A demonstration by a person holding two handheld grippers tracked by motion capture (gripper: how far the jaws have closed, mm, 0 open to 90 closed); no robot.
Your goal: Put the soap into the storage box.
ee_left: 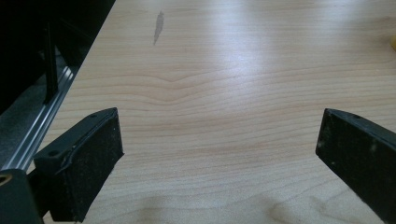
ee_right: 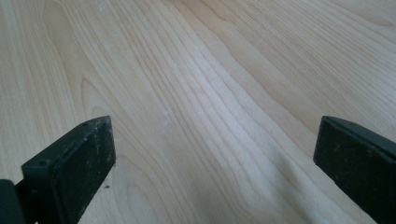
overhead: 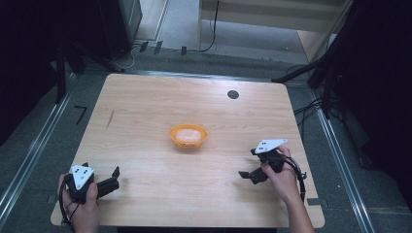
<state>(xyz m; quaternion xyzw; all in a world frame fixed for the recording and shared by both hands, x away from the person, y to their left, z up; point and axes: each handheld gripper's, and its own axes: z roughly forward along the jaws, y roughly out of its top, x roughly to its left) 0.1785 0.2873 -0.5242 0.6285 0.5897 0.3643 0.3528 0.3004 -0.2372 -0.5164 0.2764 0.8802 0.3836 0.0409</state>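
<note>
From above, we see an orange bowl (overhead: 188, 136) with something pale inside at the middle of the wooden table (overhead: 145, 111). It lies forward and right of our left gripper (overhead: 111, 179) and forward and left of our right gripper (overhead: 248, 171), which looks somewhat nearer.

Through the left gripper view, the matte black jaws are spread over bare, glossy wood grain.

Through the right gripper view, these jaws too stand wide apart, holding nothing.

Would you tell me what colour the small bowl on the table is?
Orange; the bowl shows best in the high view.
</note>
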